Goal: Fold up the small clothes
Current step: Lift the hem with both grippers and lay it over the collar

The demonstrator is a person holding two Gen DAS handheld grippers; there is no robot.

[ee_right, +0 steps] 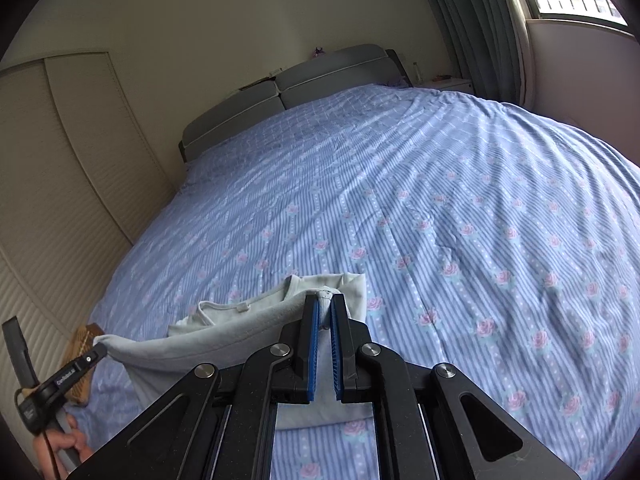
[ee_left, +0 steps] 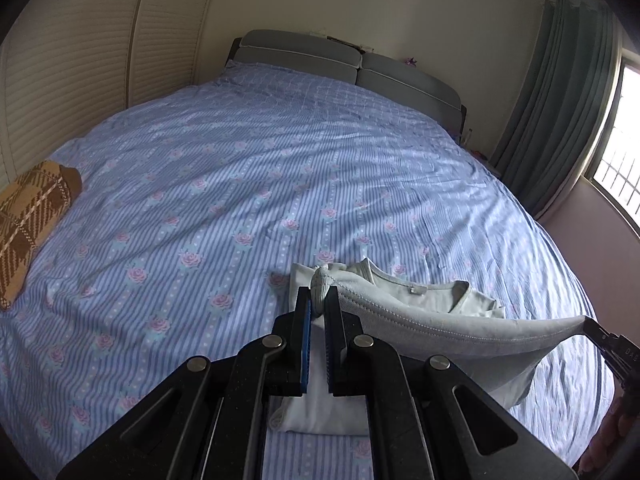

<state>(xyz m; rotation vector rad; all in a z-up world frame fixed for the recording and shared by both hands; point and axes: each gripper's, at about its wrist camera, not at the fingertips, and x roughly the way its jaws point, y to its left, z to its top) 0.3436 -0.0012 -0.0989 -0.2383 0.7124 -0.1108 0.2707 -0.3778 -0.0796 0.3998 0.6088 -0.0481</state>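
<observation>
A bed (ee_left: 240,184) in blue striped, rose-print sheeting fills both views, a brown plaid cushion (ee_left: 28,220) lying at nine o'clock in the left view. At six o'clock lies a pale grey-green child's top (ee_left: 420,300), its hem lifted taut between the grippers. The left gripper (ee_left: 319,304) and right gripper (ee_right: 325,306) each pinch a hem corner, jaws narrow. This looks like the bottom-to-collar fold; next, carry both corners forward evenly toward twelve o'clock, then lower.

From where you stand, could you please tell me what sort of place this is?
A home bedroom, most likely. A wide bed under a blue floral striped sheet has a grey padded headboard; louvred wardrobe doors stand on one side, and green curtains hang by a barred window.
</observation>
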